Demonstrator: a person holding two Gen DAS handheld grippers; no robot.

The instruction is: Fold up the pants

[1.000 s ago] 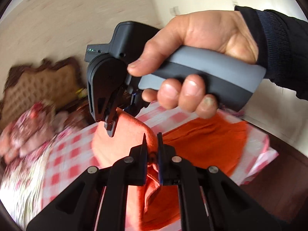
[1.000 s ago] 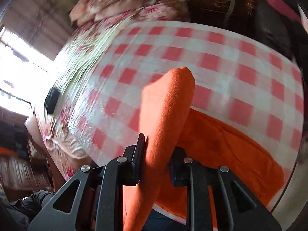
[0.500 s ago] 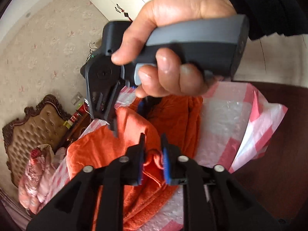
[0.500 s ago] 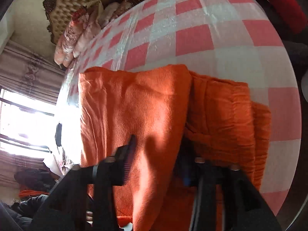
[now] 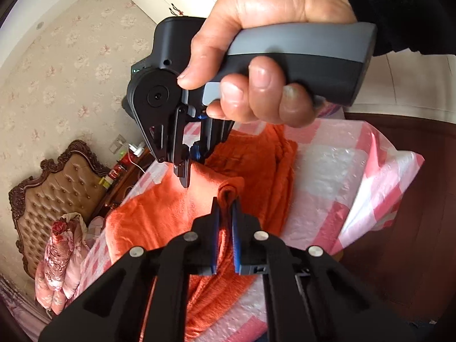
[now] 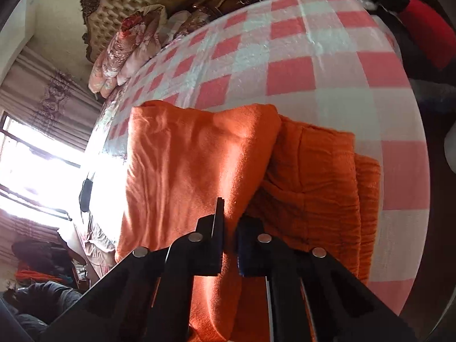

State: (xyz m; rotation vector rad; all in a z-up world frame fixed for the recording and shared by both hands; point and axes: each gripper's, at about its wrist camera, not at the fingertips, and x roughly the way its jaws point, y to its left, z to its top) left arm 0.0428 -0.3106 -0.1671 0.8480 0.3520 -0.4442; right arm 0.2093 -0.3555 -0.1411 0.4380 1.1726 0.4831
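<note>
A: What is the left gripper doing?

B: Its fingers are pinched narrow on a bunched fold of the orange pants. The cloth rises between the blue pads and pokes out just past the tips.

A: And the right gripper?

B: Also closed to a narrow gap, with an edge of the pants caught between the fingers. From the left camera you see it just beyond the left gripper, held in the person's hand, its tip touching the same raised fold on the far left side.

A: Where do the pants lie overall?

B: Spread on the red-and-white checked cloth covering the bed. One smooth layer hangs from both grippers and runs away to the left; a thicker, crinkled stack of folded layers sits to the right of the grippers, resting on the cloth.

A: Anything further out?

B: A flowered quilt at the far end, beside a tufted headboard, and a bright window on the left.
</note>
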